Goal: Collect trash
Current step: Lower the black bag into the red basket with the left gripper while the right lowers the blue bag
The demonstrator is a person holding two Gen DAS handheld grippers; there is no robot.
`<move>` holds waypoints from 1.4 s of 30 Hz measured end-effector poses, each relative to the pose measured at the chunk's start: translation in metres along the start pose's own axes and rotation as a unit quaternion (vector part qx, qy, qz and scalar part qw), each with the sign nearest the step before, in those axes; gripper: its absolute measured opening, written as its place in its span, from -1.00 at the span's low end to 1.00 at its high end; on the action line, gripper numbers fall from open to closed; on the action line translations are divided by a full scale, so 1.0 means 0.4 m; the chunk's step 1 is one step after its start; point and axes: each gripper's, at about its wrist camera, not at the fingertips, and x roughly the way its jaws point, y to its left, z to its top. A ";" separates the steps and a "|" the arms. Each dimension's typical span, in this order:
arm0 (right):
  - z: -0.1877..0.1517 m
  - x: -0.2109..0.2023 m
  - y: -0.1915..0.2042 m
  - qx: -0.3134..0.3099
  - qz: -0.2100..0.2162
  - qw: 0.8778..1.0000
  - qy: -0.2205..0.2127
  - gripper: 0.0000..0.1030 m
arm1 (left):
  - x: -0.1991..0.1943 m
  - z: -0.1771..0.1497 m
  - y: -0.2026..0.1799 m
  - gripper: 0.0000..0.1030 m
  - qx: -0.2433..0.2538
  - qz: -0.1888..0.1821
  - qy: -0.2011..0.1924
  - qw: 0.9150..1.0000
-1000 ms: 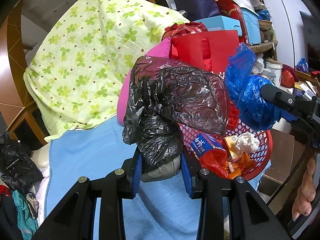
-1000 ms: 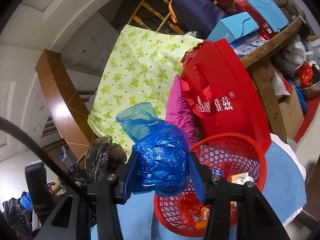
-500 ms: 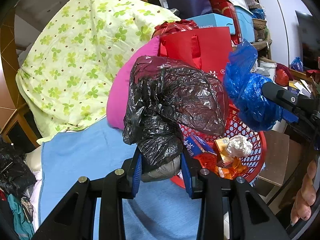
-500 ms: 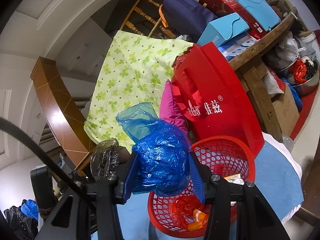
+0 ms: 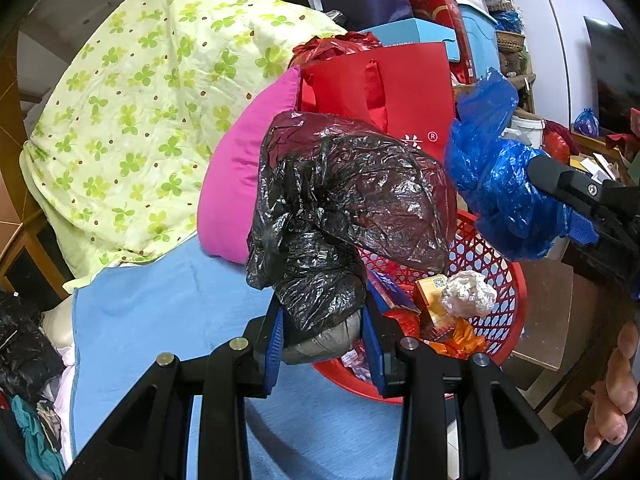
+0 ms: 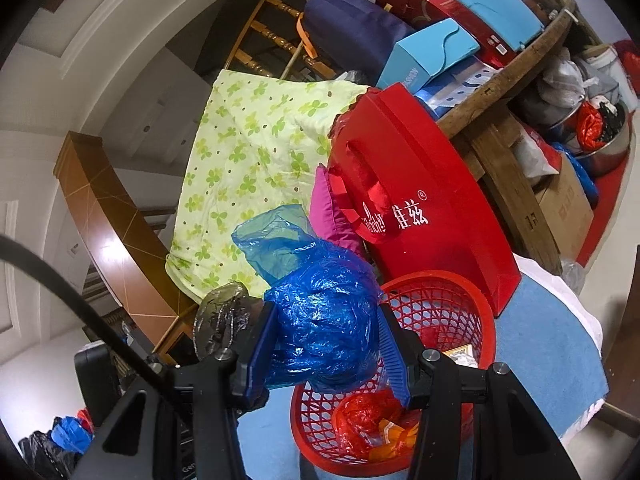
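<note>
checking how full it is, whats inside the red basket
The red basket holds a crumpled white paper ball, a yellow carton, orange wrappers and a red plastic bag. The held bags cover the rest.

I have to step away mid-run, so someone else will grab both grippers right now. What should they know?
Left gripper: shut on a crumpled black plastic bag, held beside the near rim of the red basket.
Right gripper: shut on a crumpled blue plastic bag, held above the basket's rim.
Basket: stands on the blue cloth, in front of a red tote bag.
Done: basket already holds a white paper wad, orange wrappers and a red plastic bag.
Left: bring both bags over the basket and let go. Whether more trash remains elsewhere cannot be told.
</note>
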 end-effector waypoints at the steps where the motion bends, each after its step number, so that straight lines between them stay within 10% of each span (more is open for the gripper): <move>1: 0.001 -0.002 -0.002 0.001 -0.003 1.000 -0.001 0.01 | 0.002 0.001 0.000 -0.26 0.000 -0.001 0.001 1.000; 42: -0.017 0.044 0.001 -0.049 -0.086 0.994 0.038 0.04 | 0.148 0.005 0.001 -0.26 -0.038 -0.028 0.042 0.998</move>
